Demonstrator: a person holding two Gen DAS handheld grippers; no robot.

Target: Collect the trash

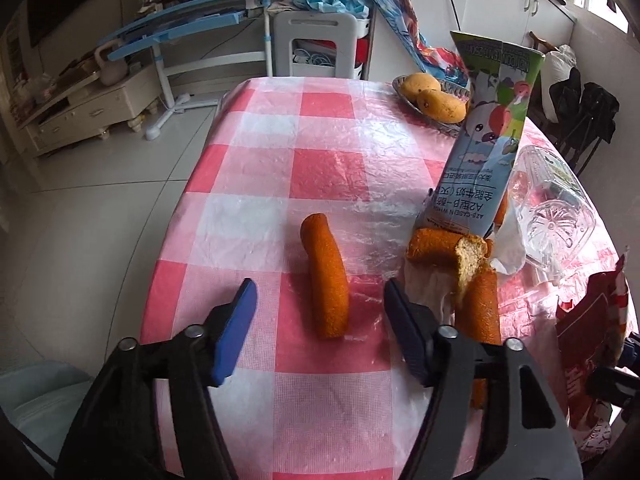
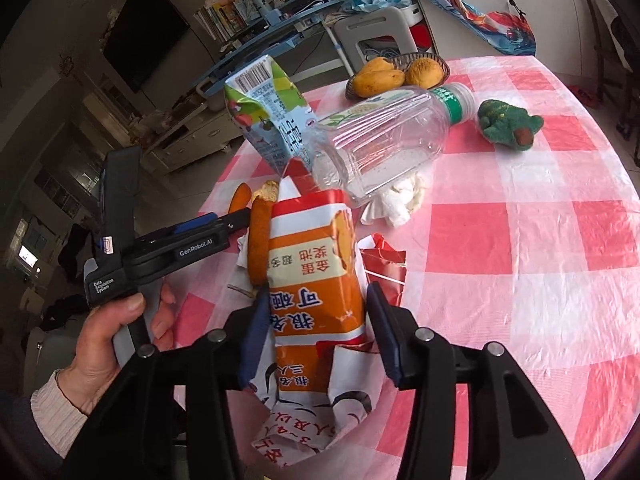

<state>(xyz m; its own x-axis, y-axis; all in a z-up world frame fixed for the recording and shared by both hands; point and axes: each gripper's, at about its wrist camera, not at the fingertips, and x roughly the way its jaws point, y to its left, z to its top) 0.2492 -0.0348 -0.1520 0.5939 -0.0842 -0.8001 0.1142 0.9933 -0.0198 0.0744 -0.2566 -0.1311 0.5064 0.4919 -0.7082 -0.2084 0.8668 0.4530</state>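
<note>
Your left gripper hangs over the near part of the bench with its jaws apart and nothing pressed between them; the orange bread stick lies directly between the two blue pads, its long axis running roughly along the line the gripper points, the near end just inside the fingertips. Neither pad touches it as far as the left wrist view shows, so a straight closing would take it across its narrow width. Your right gripper straddles the orange-and-white snack wrapper, which stands up between the jaws with its long axis pointing away from you; the left pad appears to lie against the wrapper's edge, the right pad stands just clear, so judge this as not yet gripped. Just beyond the wrapper lie the broken bread pieces, the upended milk carton and the clear plastic bottle on its side, cap pointing away, with a crumpled tissue under it. A scrap of red foil sits just right of the wrapper. The dish of mangoes holds two fruits and is likely not trash; the green toy likewise. No bin or bag for the trash is in view in either frame.
</note>
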